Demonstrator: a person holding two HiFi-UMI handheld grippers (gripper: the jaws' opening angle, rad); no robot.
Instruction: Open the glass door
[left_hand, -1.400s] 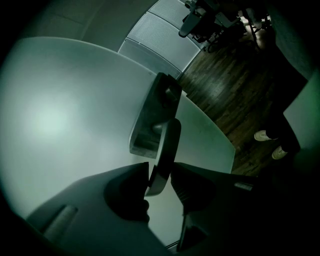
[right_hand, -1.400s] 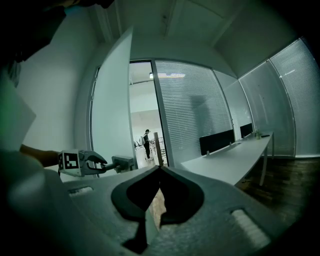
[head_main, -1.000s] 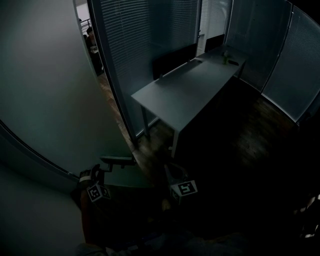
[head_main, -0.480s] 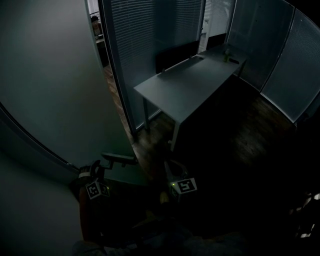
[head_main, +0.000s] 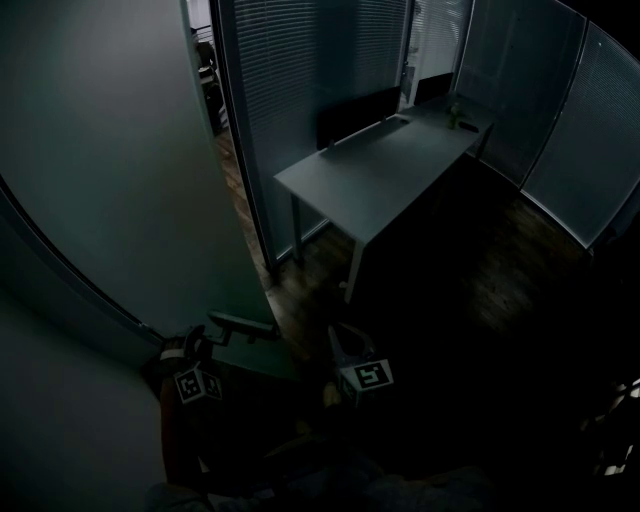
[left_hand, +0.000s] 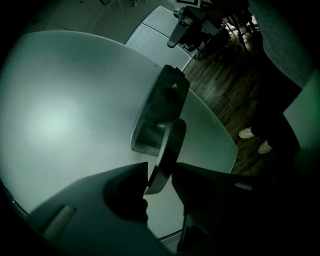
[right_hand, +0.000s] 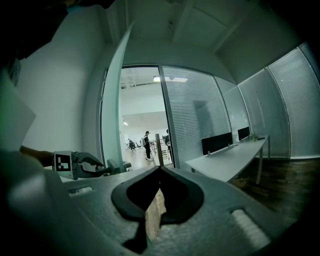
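The frosted glass door stands swung open at the left of the head view. Its lever handle sticks out level near the door's lower edge. My left gripper is shut on that handle. In the left gripper view the lever runs between the jaws from its mounting plate, against the frosted pane. My right gripper hangs beside it, shut and holding nothing. The right gripper view shows the door's edge and the left gripper on the handle.
A long grey desk with a dark screen stands ahead, along a partition with blinds. More blind-covered glass closes the right side. Through the doorway, people stand in a lit office. A person's shoes rest on the wooden floor.
The door's free edge has shifted to the right in the head view, with the left gripper still on the handle. Both grippers have kept their places in the picture.
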